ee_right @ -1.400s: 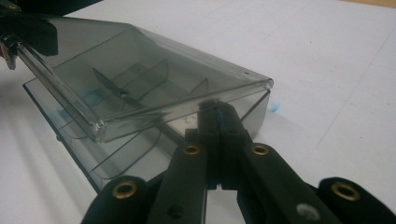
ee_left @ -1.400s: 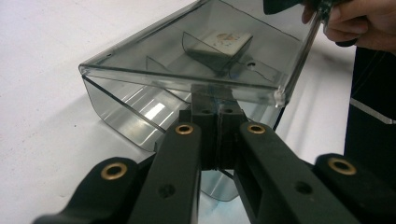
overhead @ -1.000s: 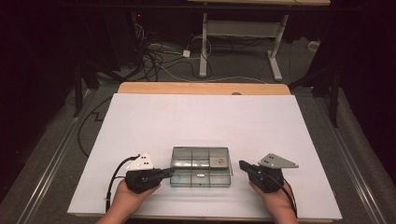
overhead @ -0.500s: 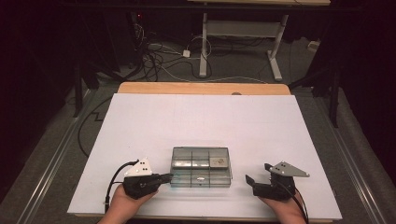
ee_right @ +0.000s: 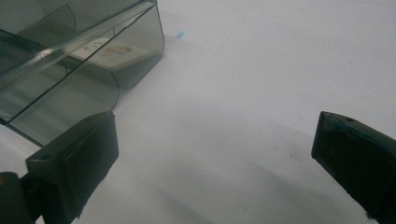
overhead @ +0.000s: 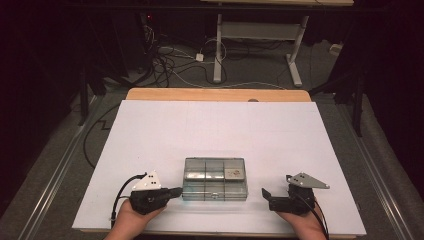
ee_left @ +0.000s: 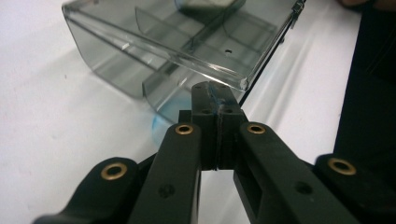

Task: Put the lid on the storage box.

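A clear grey compartment box (overhead: pixel 215 179) lies closed on the white table near the front edge. A small white item (overhead: pixel 234 173) rests in its back right compartment. My left gripper (overhead: pixel 174 191) sits at the box's front left corner; in the left gripper view its jaws (ee_left: pixel 215 95) are pressed together with nothing between them, tips right at the lid's edge (ee_left: pixel 177 56). My right gripper (overhead: pixel 266 195) sits a little to the right of the box (ee_right: pixel 79 56). Its jaws have just been opening, and the right gripper (ee_right: pixel 215 154) now stands wide apart over bare table.
White sheet (overhead: pixel 220 125) covers the table, with a wooden strip (overhead: pixel 215 94) along the far edge. Beyond it lie floor cables (overhead: pixel 170 60) and a desk frame (overhead: pixel 260 35). Hands hold both grippers at the table's front edge.
The right gripper drew back from the box's right side toward the front edge and its jaws opened wide. The left gripper and the box stayed put.
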`<state>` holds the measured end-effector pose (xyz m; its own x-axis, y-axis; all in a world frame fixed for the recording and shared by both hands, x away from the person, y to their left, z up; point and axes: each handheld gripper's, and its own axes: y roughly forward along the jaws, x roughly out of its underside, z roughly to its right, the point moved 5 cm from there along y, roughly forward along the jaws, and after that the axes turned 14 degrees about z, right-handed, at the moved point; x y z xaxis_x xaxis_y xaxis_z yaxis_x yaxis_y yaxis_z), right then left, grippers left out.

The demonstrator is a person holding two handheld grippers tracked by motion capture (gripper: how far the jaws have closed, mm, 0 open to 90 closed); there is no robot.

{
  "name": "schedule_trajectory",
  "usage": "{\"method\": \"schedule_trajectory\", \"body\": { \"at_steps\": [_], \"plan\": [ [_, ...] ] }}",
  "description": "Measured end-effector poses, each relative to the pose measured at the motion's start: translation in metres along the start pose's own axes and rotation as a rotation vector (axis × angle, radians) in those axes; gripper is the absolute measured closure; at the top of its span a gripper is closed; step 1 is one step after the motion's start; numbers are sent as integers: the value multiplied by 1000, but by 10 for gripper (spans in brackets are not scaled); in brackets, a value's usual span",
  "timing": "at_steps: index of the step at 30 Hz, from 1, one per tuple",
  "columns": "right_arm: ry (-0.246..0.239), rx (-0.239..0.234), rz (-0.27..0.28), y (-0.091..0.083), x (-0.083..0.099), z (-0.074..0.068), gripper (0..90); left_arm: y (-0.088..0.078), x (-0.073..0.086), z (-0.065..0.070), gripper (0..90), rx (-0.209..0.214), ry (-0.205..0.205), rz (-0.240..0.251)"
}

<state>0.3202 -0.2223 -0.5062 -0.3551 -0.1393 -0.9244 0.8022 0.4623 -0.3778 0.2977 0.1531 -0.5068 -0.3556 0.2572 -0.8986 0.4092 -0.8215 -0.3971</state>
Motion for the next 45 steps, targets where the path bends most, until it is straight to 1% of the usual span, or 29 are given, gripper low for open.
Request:
{"method": "schedule_trajectory", "body": {
  "at_steps": [2, 6, 10, 14, 17, 24, 26, 30, 32, 34, 36, 38, 40, 43, 45],
  "plan": [
    [0, 1, 3, 0, 0, 0, 7, 0, 4, -3, 876, 8, -19, -5],
    [-2, 3, 1, 0, 0, 0, 4, 3, 9, -8, 875, -9, -14, -34],
    [-3, 4, 1, 1, 0, 0, 0, 3, 11, -14, 875, -33, -9, -41],
    [-4, 6, 4, 1, 0, 0, 0, 0, 12, -23, 875, -64, -15, -38],
    [-5, 7, 9, 1, 0, 0, 0, -5, 14, -33, 875, -96, -43, -33],
    [-8, 6, 13, 1, -1, -1, 0, -25, 18, -66, 874, -210, -82, -13],
    [-12, 3, 14, 1, -1, -1, 0, -26, 18, -71, 874, -214, -100, -2],
    [-12, 1, 12, 2, -2, -3, 0, -25, 16, -70, 871, -215, -84, 0],
    [-18, -2, 17, 3, -2, -3, 0, -24, 15, -70, 839, -213, -84, 4],
    [-18, -3, 16, 3, -2, -4, 0, -24, 14, -70, 782, -220, -76, 13],
    [-15, -3, 14, 4, -2, -4, 0, -23, 13, -70, 688, -229, -59, 12],
    [-21, -5, 15, 4, -2, -4, 0, -21, 13, -70, 581, -232, -53, 8],
    [-22, -7, 14, 5, -2, -5, 0, -19, 15, -70, 483, -241, -44, -10],
    [-21, -8, 16, 5, -2, -5, 0, -17, 15, -71, 377, -224, -60, -29],
    [-22, -9, 17, 5, -2, -5, 0, -16, 16, -72, 300, -228, -69, -36]
  ]
}}
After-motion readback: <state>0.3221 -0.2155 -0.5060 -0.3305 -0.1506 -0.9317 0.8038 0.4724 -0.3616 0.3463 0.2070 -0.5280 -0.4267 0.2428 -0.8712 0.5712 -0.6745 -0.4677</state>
